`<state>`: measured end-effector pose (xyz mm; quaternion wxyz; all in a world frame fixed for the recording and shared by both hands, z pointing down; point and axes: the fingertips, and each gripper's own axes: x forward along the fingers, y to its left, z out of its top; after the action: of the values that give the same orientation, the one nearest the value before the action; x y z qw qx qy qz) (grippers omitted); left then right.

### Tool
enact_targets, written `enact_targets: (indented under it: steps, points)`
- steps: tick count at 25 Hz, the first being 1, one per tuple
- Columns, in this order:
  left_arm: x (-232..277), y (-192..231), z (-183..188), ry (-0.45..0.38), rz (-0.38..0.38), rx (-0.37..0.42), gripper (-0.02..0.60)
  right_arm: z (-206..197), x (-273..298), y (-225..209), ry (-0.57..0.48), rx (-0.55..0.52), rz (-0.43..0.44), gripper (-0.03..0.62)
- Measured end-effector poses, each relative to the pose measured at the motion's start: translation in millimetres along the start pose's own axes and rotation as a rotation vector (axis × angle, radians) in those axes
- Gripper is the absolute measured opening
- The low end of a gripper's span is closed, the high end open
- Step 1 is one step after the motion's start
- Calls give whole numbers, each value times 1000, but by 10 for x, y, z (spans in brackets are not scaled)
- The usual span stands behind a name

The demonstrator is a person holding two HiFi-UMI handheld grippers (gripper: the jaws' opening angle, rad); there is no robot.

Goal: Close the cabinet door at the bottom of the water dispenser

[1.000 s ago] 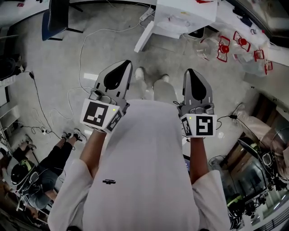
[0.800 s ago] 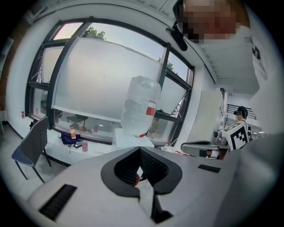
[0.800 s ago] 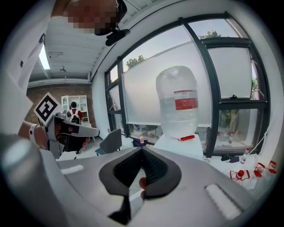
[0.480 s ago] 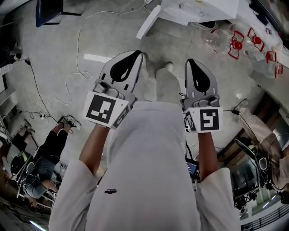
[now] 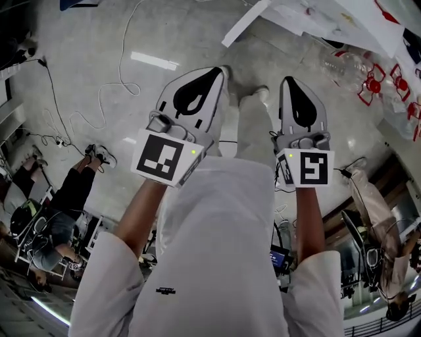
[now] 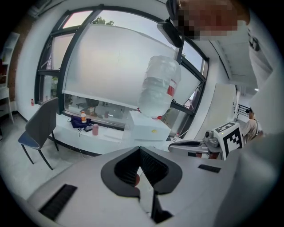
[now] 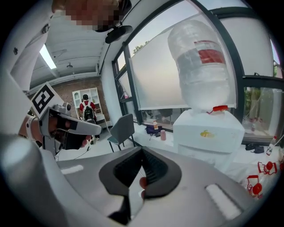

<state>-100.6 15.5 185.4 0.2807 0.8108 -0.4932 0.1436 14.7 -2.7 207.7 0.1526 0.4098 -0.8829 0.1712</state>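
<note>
The white water dispenser (image 7: 208, 131) with an upturned clear bottle (image 7: 202, 66) stands ahead by the window, and also shows in the left gripper view (image 6: 148, 128). From above only its top (image 5: 329, 20) shows at the upper right, with a white door panel (image 5: 245, 23) swung out over the floor. Both gripper bodies hide the dispenser's lower cabinet in their own views. My left gripper (image 5: 214, 71) and right gripper (image 5: 288, 80) are held side by side in front of me, both shut and empty, well short of the dispenser.
Empty bottles with red handles (image 5: 368, 76) lie right of the dispenser. Cables (image 5: 125, 66) run over the floor at left. A dark chair (image 6: 40, 128) and a low ledge (image 6: 93, 135) with a bottle and cup stand left of the dispenser. A person (image 5: 66, 197) is at the left.
Both grippers have sunk lower and come forward. The dispenser and its open door have slid toward the top edge of the head view. Both jaws stayed shut.
</note>
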Motion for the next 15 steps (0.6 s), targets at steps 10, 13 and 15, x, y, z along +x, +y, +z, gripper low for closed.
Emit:
enact_targets:
  steps: [10, 13, 15]
  points:
    - [332, 526, -568, 8, 78, -65, 2, -592, 570, -57, 64, -23, 10, 37]
    - [420, 605, -729, 35, 78, -64, 2, -823, 668, -118, 94, -8, -2, 37]
    - [475, 638, -811, 38, 74, -72, 2, -962, 734, -133, 110, 0, -1, 37]
